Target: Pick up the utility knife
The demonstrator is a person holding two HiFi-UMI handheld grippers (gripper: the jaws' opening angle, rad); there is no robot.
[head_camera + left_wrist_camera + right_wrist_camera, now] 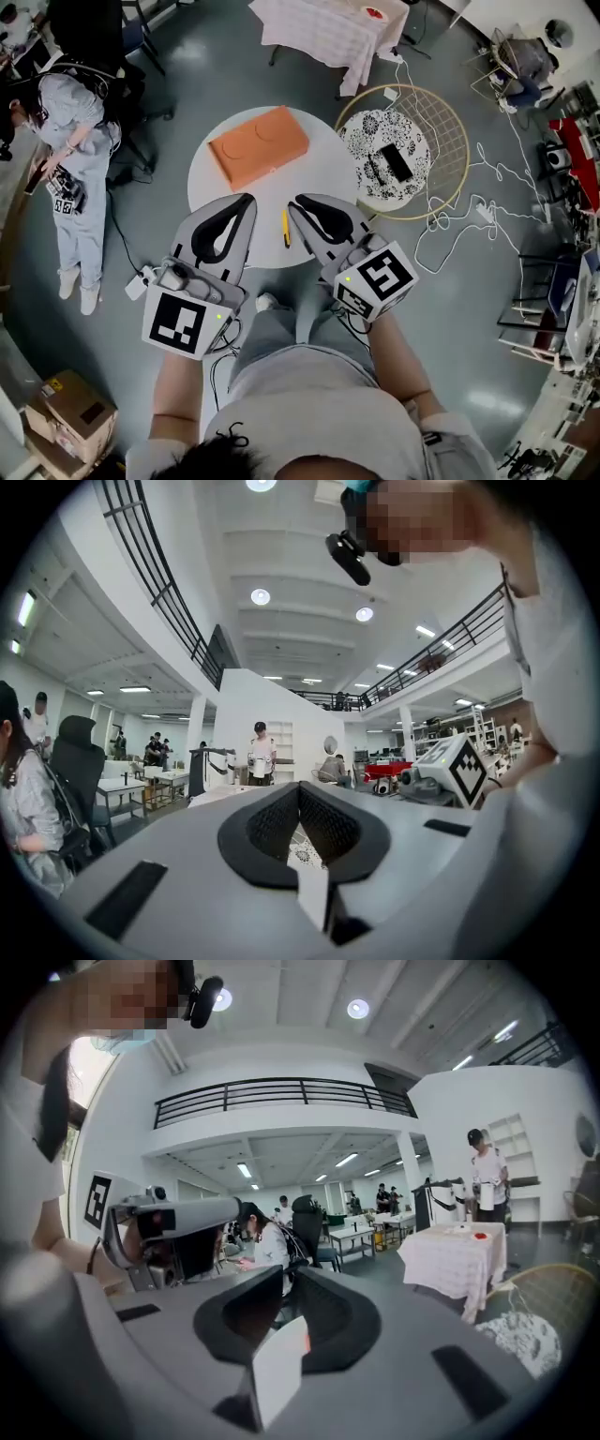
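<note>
A round white table (323,173) stands on the grey floor just ahead of the person, and the utility knife (286,228), slim and yellow, lies on the near part of that table with its length pointing away from the person. The left gripper (251,198) hangs over the table's near left edge and the right gripper (292,202) over its near right edge, so the knife sits between the two, close beside the right one's inner jaw; whether they touch cannot be told. In the left gripper view the left gripper (300,787) has its jaws brought together at the tips, the black-lined hollow behind them holding nothing. The right gripper view shows the right gripper (284,1275) the same way, jaws together and the hollow bare. On the far left part of the table rests a flat orange case (258,145), well apart from the knife. To the right of the table, just beside its rim, is a round wire stool (448,112) with a black-and-white patterned cushion (375,141) and a dark flat object (395,162) on it. Beyond the table stands another table under a pale checked cloth (328,33). Left of the table a person (75,127) sits on a chair, and white cables (469,211) trail over the floor to the right of the stool
</note>
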